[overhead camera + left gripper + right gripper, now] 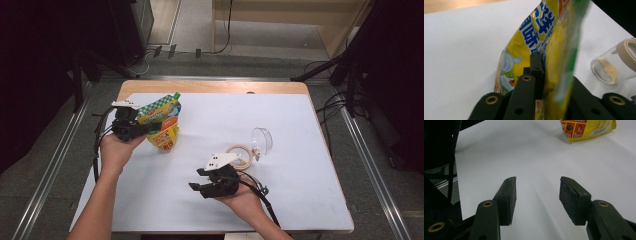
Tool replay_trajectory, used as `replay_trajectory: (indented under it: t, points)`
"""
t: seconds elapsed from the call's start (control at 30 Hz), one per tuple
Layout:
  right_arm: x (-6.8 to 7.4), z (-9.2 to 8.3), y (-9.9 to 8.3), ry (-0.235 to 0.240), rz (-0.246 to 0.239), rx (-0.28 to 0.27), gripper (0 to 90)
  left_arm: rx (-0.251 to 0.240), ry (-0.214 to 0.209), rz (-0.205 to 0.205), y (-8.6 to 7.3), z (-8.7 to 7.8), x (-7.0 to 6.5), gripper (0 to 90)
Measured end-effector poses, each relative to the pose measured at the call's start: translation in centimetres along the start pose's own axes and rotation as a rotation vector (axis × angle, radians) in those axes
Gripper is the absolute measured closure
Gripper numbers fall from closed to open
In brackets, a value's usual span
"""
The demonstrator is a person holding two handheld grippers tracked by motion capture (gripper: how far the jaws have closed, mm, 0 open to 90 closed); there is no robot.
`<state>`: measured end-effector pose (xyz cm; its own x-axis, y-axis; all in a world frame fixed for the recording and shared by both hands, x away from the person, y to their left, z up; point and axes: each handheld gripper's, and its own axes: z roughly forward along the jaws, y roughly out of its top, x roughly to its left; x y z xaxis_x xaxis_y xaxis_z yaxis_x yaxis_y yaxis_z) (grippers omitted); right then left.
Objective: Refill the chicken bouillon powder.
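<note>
A yellow and green snack pouch [162, 124] stands tilted at the left of the white sheet. My left gripper [144, 128] is shut on its side. In the left gripper view the pouch [531, 37] is pinched between the jaws of the left gripper [549, 75], and the right jaw is mostly hidden behind the foil. My right gripper [195, 179] hovers low near the front middle of the table and points left. Its jaws stand open with nothing between them, and the right gripper [537, 192] faces bare sheet. The pouch's bottom corner [589, 128] lies farther off.
A clear jar [262, 141] with a beige lid lies on its side right of centre, just beyond my right hand; a little yellowish powder sits in the jar [610, 67]. A white sheet [225, 115] covers the wooden table. Black stands flank both sides.
</note>
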<state>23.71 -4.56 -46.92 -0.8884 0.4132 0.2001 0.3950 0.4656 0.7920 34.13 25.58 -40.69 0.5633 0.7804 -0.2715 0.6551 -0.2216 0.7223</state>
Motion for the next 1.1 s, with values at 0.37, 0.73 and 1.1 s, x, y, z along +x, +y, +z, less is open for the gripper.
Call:
replay_trajectory:
  t: [0.37, 0.73, 1.1]
  points:
    - [-0.5, 0.3, -0.9, -0.012, 0.019, 0.013, 49.0, 0.038, -0.026, 0.014, 0.4, -0.8, -0.6, 90.0]
    - [-0.5, 0.5, -1.4, -0.020, 0.025, 0.000, 48.6, 0.063, -0.120, 0.018, 1.7, -2.4, -3.0, 90.0]
    - [-0.7, 1.0, -1.5, -0.034, 0.032, -0.001, 48.3, 0.062, -0.201, 0.094, 2.9, -4.4, -6.6, 90.0]
